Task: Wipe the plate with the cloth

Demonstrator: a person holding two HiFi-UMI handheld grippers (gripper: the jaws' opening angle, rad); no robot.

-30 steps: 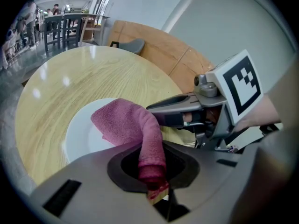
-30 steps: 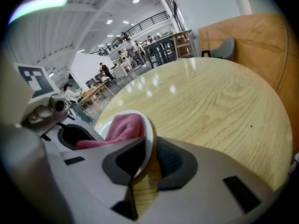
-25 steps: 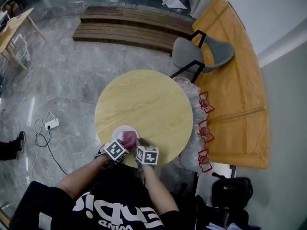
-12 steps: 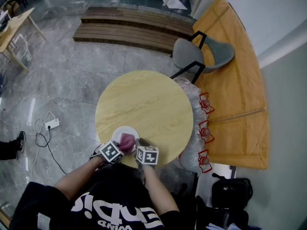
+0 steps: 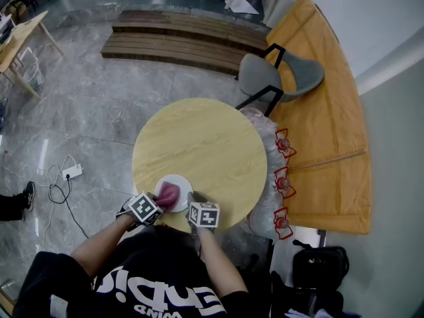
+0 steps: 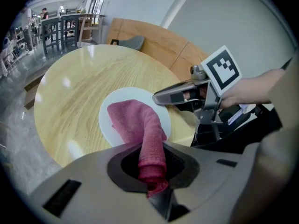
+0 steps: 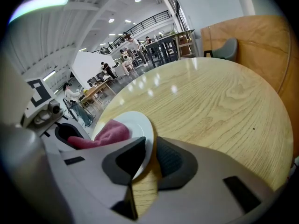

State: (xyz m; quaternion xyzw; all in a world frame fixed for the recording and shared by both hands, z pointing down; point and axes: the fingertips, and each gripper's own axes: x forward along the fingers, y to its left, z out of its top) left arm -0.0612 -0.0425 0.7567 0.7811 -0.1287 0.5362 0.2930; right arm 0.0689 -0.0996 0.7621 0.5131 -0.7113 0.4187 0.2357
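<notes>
The left gripper (image 6: pixel 152 174) has its jaws closed on one end of the pink cloth (image 6: pixel 135 122). The pinched end shows bunched low in the centre of the left gripper view, and the rest of the cloth runs up from the jaws and lies folded across the middle of the white plate (image 6: pixel 140 94). The right gripper (image 7: pixel 150 164) has its jaws narrowed on the near rim of that plate. In the right gripper view the thin white edge passes between the two dark pads, just left of centre and low in the frame. The same gripper enters the left gripper view from the right, with its tip at the plate's right edge.

The plate sits on the round wooden table (image 5: pixel 212 144), close to the table's lower left edge in the head view. The two marker cubes are just below it, and the person's forearms come up from the bottom of the frame. A grey chair (image 5: pixel 278 71) stands beyond the table at the upper right. A slatted wooden bench (image 5: pixel 179 38) lies across the top of the frame. A white power strip (image 5: pixel 71 171) with its cable lies on the grey floor (image 5: pixel 86 111) at the left.
</notes>
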